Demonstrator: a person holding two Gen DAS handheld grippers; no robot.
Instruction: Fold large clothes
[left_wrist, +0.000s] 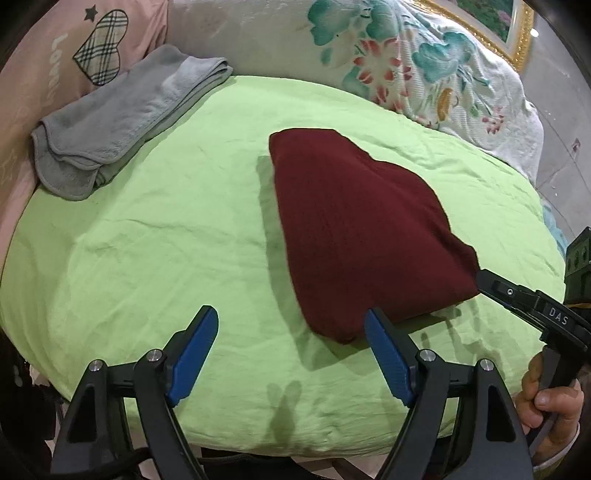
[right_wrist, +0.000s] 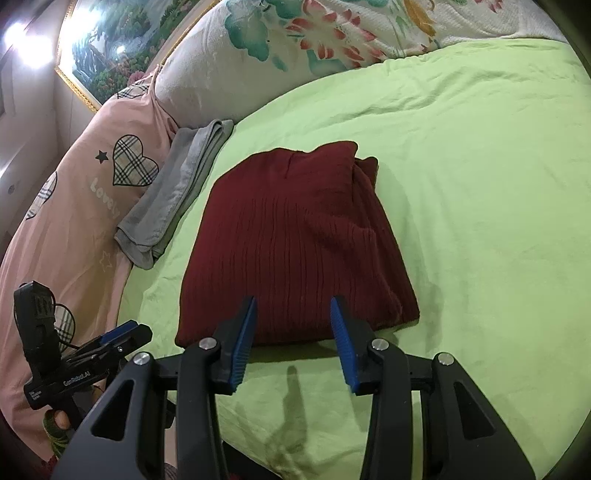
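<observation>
The bed (right_wrist: 480, 184) carried a light green sheet. A folded maroon knit garment (right_wrist: 295, 243) lay flat near its middle. A folded grey towel (right_wrist: 177, 192) lay at the sheet's edge, against a pink heart-print cover (right_wrist: 74, 206). A floral quilt (left_wrist: 424, 66) was bunched along the far side.

A dark red ribbed knit garment (right_wrist: 295, 240), matt, lies folded on a creased lime-green cotton-like sheet (right_wrist: 480, 184). Far left, a soft grey fleecy cloth (left_wrist: 118, 118). Near, matt black plastic grippers with ridged blue pads (right_wrist: 242, 347) and shiny metal pins (right_wrist: 207, 343).
</observation>
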